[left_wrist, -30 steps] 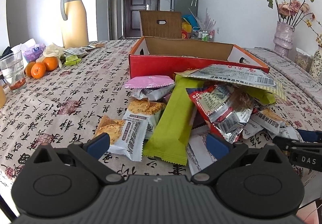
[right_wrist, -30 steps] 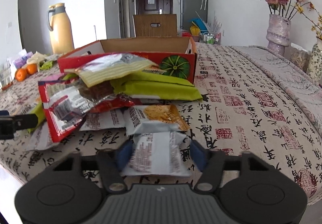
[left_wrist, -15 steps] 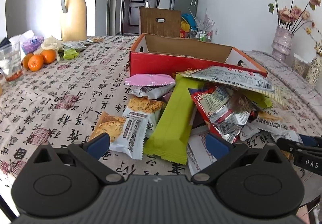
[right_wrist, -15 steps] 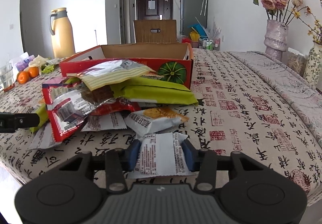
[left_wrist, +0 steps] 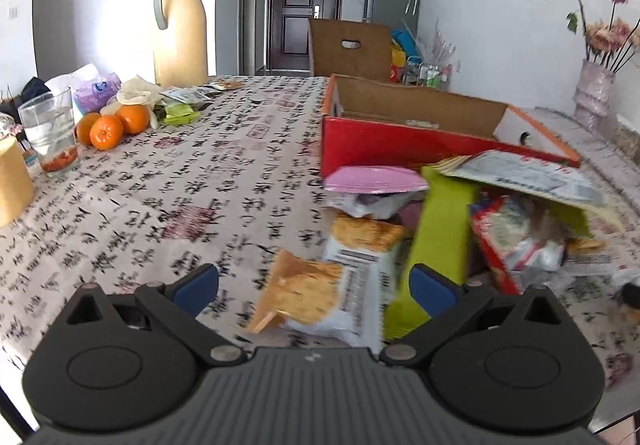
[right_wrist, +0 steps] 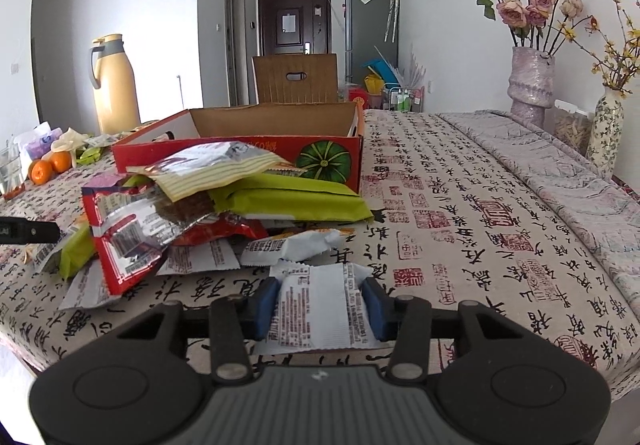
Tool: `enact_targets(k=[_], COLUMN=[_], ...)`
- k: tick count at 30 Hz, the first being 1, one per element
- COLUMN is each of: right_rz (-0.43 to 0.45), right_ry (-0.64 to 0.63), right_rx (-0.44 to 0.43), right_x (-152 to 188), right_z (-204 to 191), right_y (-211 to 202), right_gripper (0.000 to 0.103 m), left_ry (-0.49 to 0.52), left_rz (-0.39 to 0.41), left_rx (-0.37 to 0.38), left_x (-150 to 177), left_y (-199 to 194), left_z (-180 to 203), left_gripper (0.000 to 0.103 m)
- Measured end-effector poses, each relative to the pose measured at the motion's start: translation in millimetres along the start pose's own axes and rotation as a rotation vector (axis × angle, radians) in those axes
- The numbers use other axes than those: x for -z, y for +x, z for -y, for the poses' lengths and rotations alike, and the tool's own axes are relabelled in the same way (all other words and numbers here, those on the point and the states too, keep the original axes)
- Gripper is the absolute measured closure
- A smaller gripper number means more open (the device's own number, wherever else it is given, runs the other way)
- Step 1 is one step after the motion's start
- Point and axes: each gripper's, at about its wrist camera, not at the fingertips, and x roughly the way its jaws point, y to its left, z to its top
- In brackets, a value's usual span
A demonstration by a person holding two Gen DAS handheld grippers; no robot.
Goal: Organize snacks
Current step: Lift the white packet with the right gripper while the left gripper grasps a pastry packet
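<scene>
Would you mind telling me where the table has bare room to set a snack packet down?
Bare tablecloth lies right of the red box, toward the vases. Another stretch runs between the oranges and the box. The snack pile before the box is crowded.

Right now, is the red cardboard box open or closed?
Open. The red cardboard box has no lid over it, and its brown inner walls show from above. Whether snacks lie inside, I cannot tell.
</scene>
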Motion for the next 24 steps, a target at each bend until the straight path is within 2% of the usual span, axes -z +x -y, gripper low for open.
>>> enact_targets(k=[5,9,12,14,15,17,21,23,24], right_rz=[0.006,0.011,0.014,0.016,0.017,0.019,0.026,0.030,0.033], right_ry=[0.009,0.008,0.009,0.009,0.009,0.008,0.010,0.011,0.011], right_rx=[0.009,0.012,0.014,0.014,0.013,0.012,0.010,0.009,0.008], right_x=[-1,-1,-2,-2,-2,-2,-2,-2,-2], right_z=[1,0,0,0,0,-1,-1,-1,-1], right_y=[-2,-3,-5,-5,-6,-7,-10,-12,-14], right_gripper=[0.058,0.058,0.058,0.058,0.058,0.058,0.058,0.058,0.058], left_ry=[0.022,0.027,0.009,-0.004,-0.008,-0.008,-0.012,-0.020,-0.022], left_rz=[-0.017,-0.041,-0.048,-0.056,-0.062,-0.068,-0.062,-0.065,-0.064], left_rx=[-0.024,-0.003,0.021,0.046,0.054,0.054,0.058,0.065,0.067], left_x=[-3,0,3,4,5,7,9,9,9], left_y=[12,19,21,22,22,22,19,17,15], left_z=[-8,-10,-13,-14,-14,-12,-13,-13,-14], left_gripper=[0.000,0.001,0.013,0.030,0.032,0.044,0.055,0.065,0.066])
